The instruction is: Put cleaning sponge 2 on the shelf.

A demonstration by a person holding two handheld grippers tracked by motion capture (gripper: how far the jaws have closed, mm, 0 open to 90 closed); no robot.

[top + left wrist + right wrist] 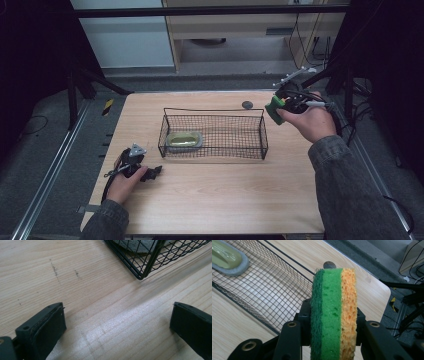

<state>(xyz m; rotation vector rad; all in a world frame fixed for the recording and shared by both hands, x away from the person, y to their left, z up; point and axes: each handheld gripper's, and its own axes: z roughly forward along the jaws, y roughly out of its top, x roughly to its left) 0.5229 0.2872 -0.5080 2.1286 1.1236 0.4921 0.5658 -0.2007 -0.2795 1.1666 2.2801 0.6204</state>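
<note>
Green-and-orange sponge (333,312) clamped on edge in right gripper (280,107), held above the table's far right, just beside the wire basket (263,131). Left gripper (117,327) gapes, empty, low over the wood. Risk: sponge catching the basket rim on release. Small dark disc (247,104) behind unidentifiable.

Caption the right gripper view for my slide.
Right claw grips a green-and-orange sponge beside the wire basket.

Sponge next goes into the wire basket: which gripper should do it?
Right. The right gripper is already shut on the sponge beside the basket. The left gripper is open on the table.
</note>
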